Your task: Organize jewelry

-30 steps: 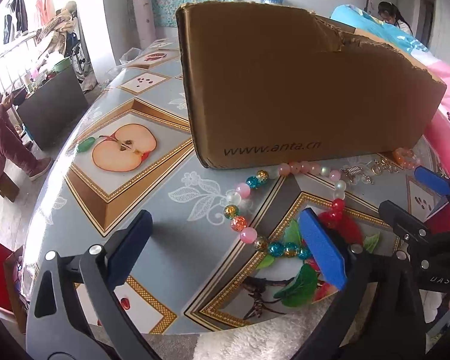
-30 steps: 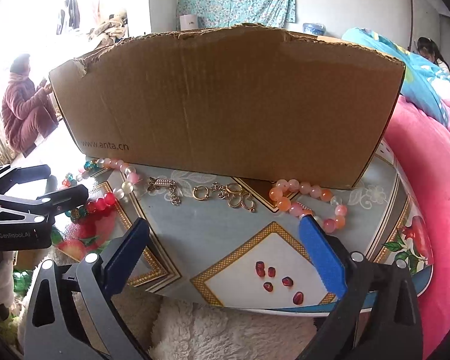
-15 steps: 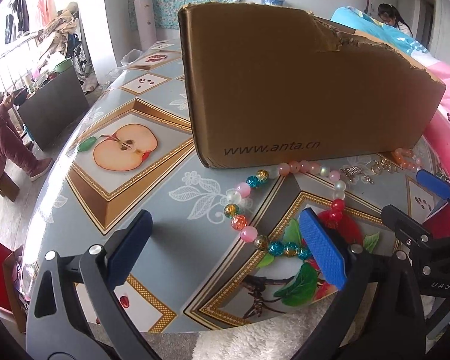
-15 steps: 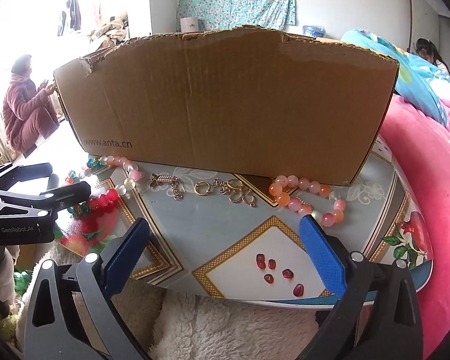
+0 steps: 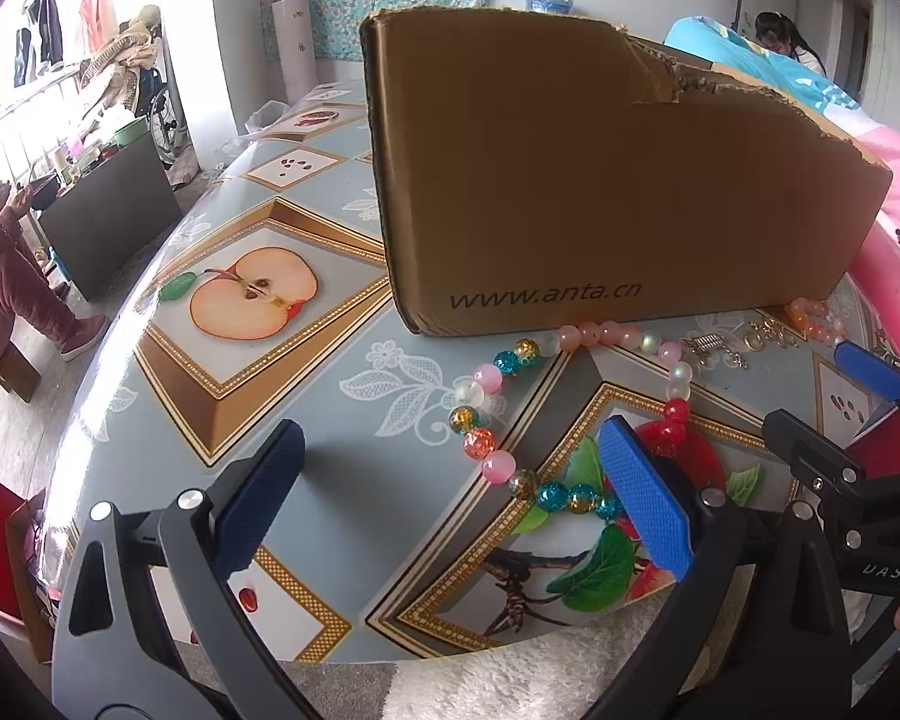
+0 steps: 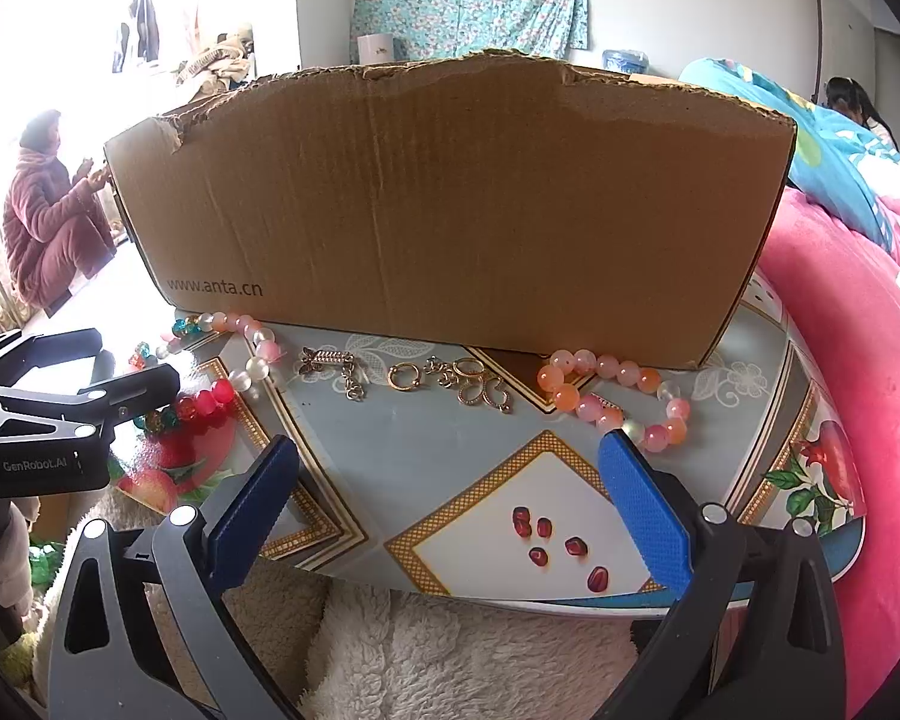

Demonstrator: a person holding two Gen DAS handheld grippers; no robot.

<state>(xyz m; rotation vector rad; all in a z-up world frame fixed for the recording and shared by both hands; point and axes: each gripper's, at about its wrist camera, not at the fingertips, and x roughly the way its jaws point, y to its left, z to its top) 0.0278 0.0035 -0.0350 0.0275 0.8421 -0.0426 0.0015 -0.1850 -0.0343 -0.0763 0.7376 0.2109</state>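
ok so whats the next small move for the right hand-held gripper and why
Probably ease the right hand-held gripper forward and down over the gold rings. It is open and empty, they lie loose on the table just ahead, before the cardboard box.

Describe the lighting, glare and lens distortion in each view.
Left wrist view: fisheye bends the table edge into an arc; window at upper left overexposed; cardboard box and multicolored bead strand sharp. Right wrist view: upper left washed out by backlight; box front evenly lit; gold rings in focus.
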